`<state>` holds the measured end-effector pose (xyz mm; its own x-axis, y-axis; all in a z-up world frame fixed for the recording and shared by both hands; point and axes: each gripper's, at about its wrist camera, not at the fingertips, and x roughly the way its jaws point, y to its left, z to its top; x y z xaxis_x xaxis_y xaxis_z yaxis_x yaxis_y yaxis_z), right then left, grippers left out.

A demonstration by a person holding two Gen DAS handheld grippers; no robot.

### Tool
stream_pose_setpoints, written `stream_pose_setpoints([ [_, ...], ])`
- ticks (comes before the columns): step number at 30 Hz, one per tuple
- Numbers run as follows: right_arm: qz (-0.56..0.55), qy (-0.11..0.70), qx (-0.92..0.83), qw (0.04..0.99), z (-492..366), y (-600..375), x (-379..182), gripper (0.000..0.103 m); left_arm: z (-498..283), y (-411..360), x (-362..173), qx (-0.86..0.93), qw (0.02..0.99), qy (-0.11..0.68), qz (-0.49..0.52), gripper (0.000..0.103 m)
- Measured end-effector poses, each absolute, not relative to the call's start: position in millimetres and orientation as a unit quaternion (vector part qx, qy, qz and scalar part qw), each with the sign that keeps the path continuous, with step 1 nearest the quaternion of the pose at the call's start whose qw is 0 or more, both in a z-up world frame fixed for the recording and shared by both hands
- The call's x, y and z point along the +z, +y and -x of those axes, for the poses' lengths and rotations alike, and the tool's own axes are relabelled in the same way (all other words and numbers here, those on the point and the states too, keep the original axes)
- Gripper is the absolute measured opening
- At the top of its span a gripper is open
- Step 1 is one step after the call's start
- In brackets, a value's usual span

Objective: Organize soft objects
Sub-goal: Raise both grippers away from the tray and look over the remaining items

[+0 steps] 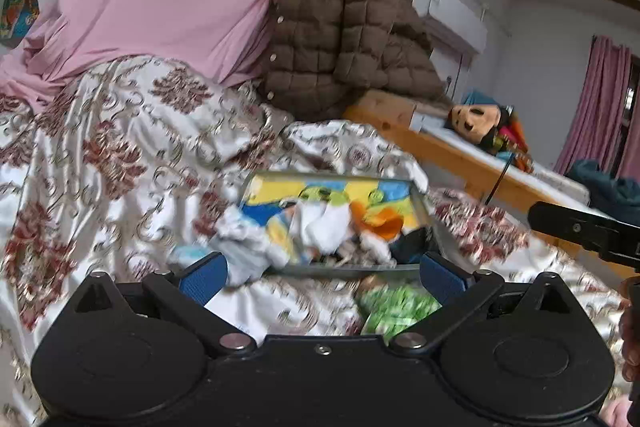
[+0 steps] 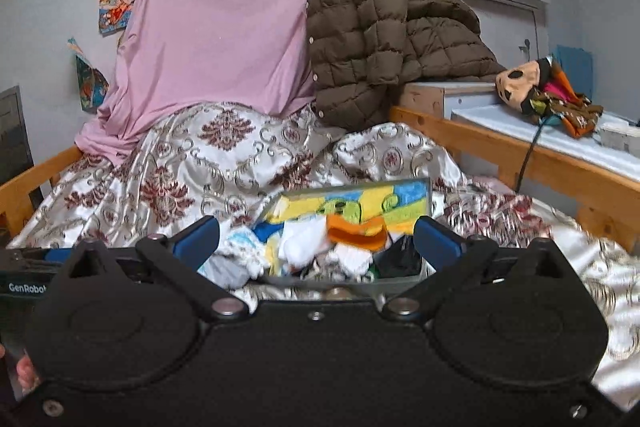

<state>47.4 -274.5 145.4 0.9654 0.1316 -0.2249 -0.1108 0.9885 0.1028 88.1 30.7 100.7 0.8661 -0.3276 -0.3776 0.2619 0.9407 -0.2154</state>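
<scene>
The left gripper [image 1: 323,269] is low over the bed, and its blue jaws are wide apart with nothing between them. The right gripper [image 2: 316,237] is the same, jaws wide apart and holding nothing. Part of the right gripper's black arm shows at the right edge of the left view.

Just under the left gripper lies a green patterned cloth [image 1: 394,303] on the bed cover [image 1: 120,155]. It is blurry, so what it is cannot be told.

A little farther sits a box [image 2: 426,193] with thin grey walls and a bright yellow, blue and green picture on its far inside wall. It is packed with small soft things: white socks [image 2: 304,247], an orange sock [image 2: 356,229] on top, and something black [image 2: 400,259] in the right corner. One pale sock [image 1: 240,247] hangs over the box's near left edge onto the cover.

The cover is shiny white with dark red flowers. It is bunched into high folds behind the box and lies flatter to the left and right of it.

Wooden bed rails [image 2: 520,151] run along both sides. Past the right rail is a white ledge with a doll [image 2: 532,83] on it.

At the back a brown puffy coat [image 2: 380,39] and a pink sheet [image 2: 224,35] hang against the wall.
</scene>
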Motion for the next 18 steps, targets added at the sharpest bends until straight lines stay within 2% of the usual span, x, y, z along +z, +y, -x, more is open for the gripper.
stream_pose_setpoints([
  [18,-0.015,0.177,0.029,0.984,-30,-243,61,0.102,-74,54,31,-0.104,0.943,0.314,0.044,0.102],
])
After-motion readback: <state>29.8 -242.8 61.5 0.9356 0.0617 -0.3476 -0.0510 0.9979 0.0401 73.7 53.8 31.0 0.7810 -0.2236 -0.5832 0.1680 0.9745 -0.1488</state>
